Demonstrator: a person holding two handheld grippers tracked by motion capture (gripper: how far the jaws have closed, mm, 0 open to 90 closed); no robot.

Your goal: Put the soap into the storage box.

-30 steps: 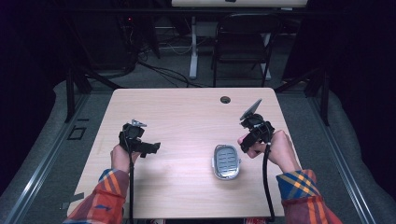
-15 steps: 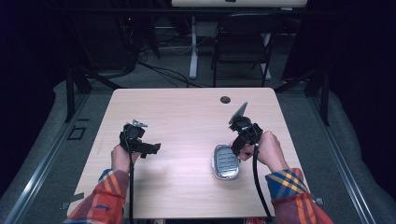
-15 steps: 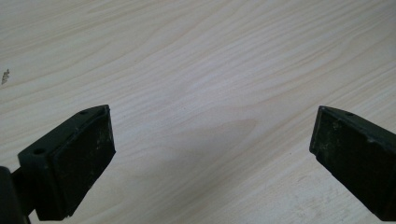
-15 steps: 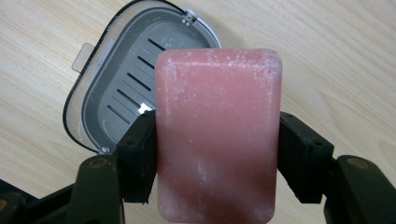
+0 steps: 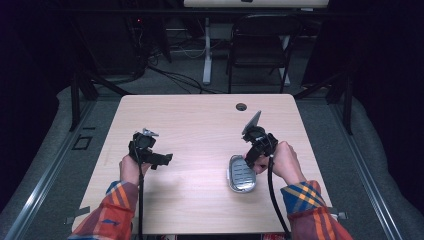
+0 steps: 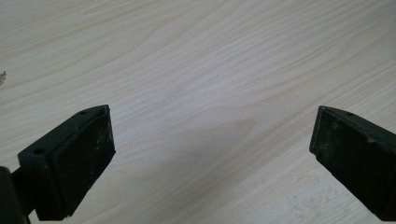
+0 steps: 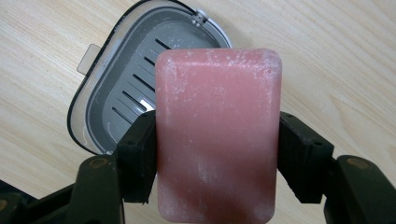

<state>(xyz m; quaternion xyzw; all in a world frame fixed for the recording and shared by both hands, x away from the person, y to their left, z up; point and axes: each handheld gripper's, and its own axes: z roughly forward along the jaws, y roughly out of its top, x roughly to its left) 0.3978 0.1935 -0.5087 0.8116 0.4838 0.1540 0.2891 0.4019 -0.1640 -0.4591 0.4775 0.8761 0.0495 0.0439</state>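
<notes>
A pink soap bar (image 7: 218, 93) stands upright between the black jaws of my right gripper (image 7: 217, 140), which is shut on its two long sides. Just behind and below it lies a grey soap dish (image 7: 100, 100) with a slotted insert and a pale rim. From above, the right gripper (image 5: 251, 160) hangs over the top edge of the soap dish (image 5: 241, 176) at the table's right. My left gripper (image 5: 162, 159) hovers at the table's left, its jaws (image 6: 212, 158) wide open over bare wood with nothing between them.
The light wooden table (image 5: 200, 130) has a small dark cable hole (image 5: 241, 106) near its far edge. A black chair (image 5: 260, 45) and cables stand on the floor beyond the table. Both sleeves come in from the near edge.
My right gripper has carried the soap leftward and a little down, from the dish's right side to over the dish. The left gripper has stayed where it was.
</notes>
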